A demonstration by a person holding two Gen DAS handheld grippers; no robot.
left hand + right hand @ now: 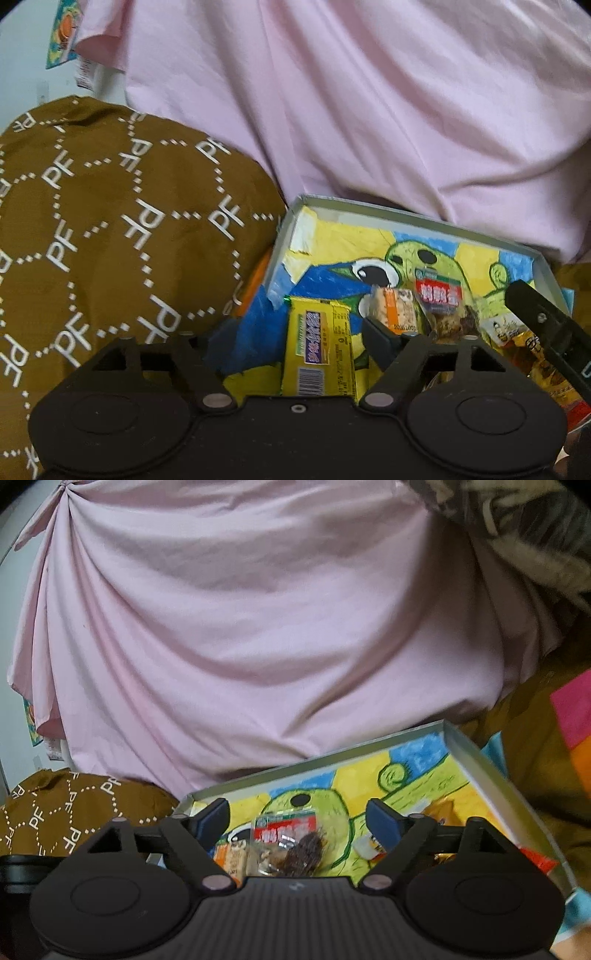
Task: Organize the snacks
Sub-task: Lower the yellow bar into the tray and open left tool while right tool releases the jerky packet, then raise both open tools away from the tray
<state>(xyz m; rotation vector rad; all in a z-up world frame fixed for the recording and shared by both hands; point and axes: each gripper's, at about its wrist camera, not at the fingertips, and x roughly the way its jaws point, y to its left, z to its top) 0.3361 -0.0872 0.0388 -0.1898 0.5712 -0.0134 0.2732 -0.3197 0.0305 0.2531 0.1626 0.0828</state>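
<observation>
A shallow grey-rimmed box [369, 208] [314, 764], lined with a green cartoon figure on yellow and blue, holds several snacks. My left gripper [301, 339] is open, and a yellow wrapped bar [317, 350] lies between its fingers with a gap on each side. Beyond the bar lie a small orange packet [393, 310], a clear packet with a red label [439, 295] and a yellow-orange bag [535, 358]. My right gripper [299, 821] is open over the red-labelled packet of brown pieces [291, 842] without touching it. One of its black fingers [539, 321] shows in the left wrist view.
A brown cushion with a white PF pattern [110, 240] [55, 812] lies left of the box. Pink cloth [369, 110] [221, 627] hangs close behind the box's far rim. A pink and orange block [572, 720] stands at the right.
</observation>
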